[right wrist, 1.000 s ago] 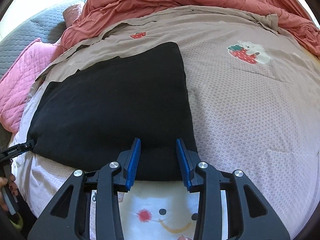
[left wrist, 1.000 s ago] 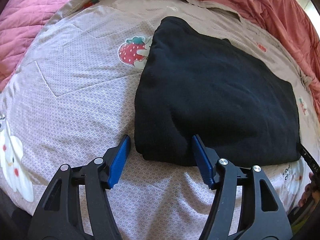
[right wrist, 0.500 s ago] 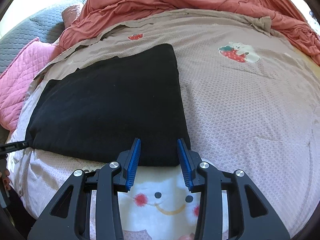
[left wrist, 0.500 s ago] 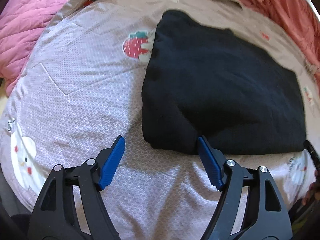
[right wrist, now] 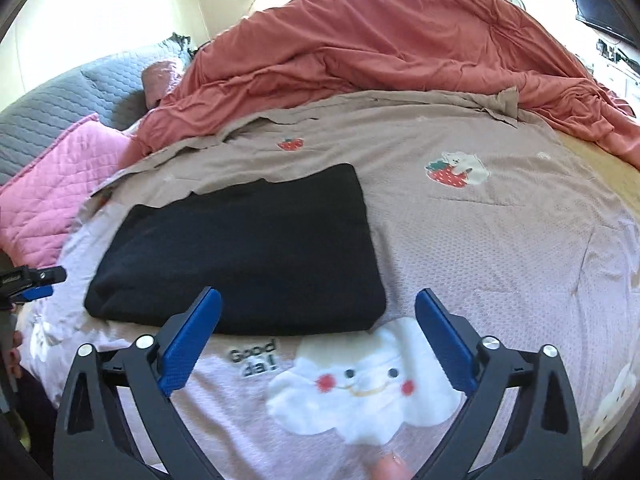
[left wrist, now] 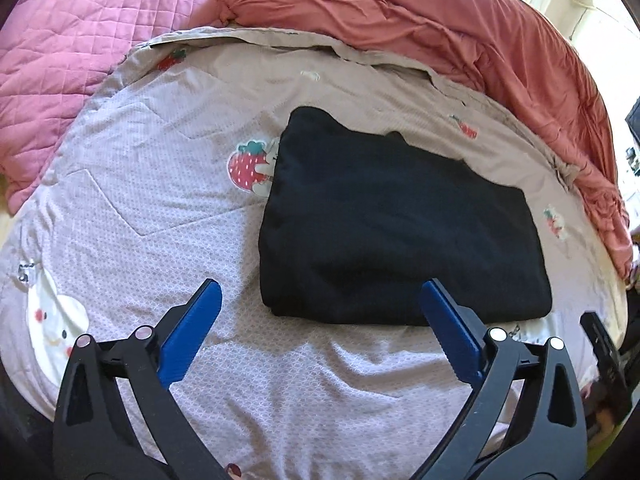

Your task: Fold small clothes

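Left gripper (left wrist: 320,304) – jaws opening, wide, nothing between them. Folded black garment (left wrist: 400,224) lies flat on the bed's patterned cover (left wrist: 152,184), just beyond both grippers. Right gripper (right wrist: 318,312) – jaws opening, wide, empty.

Two matching hand-held grippers – black frames, blue pads
The left gripper (left wrist: 320,304) and right gripper (right wrist: 318,308) each have two black plastic arms with triangular cut-outs, a pair of silver screws (left wrist: 498,335) per arm, and flat, ridged blue fingers (right wrist: 192,344) – serrated along their edges
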A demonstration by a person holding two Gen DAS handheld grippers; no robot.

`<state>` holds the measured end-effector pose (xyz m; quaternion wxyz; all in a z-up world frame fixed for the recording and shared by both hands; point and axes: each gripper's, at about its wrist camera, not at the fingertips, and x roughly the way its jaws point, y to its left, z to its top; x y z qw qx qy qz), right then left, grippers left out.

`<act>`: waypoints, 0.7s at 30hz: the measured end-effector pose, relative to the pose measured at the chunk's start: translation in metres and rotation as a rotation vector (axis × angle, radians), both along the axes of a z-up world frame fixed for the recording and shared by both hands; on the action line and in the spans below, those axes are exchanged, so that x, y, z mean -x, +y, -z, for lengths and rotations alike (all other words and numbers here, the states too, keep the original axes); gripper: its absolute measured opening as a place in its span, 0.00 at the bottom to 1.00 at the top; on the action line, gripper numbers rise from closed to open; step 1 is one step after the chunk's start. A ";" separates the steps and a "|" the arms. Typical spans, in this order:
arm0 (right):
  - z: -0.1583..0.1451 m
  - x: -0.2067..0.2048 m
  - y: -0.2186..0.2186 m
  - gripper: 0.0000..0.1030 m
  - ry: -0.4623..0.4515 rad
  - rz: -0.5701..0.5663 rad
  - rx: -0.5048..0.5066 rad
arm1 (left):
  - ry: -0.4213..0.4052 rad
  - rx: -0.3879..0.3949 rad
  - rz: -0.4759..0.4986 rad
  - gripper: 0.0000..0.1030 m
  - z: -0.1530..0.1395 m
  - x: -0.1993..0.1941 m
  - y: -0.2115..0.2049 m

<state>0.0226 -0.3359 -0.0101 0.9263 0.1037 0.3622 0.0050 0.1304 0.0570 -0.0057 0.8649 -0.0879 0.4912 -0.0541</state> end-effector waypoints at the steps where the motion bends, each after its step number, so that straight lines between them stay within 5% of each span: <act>1: -0.003 0.003 0.005 0.95 -0.004 -0.004 0.011 | -0.004 0.011 0.000 0.91 -0.003 0.000 0.002; 13: -0.030 0.008 0.084 0.95 -0.057 -0.131 0.050 | -0.087 -0.008 0.002 0.91 -0.010 -0.005 0.012; 21: -0.031 -0.014 0.156 0.95 -0.070 -0.270 0.127 | -0.073 -0.016 0.005 0.91 -0.002 -0.015 0.021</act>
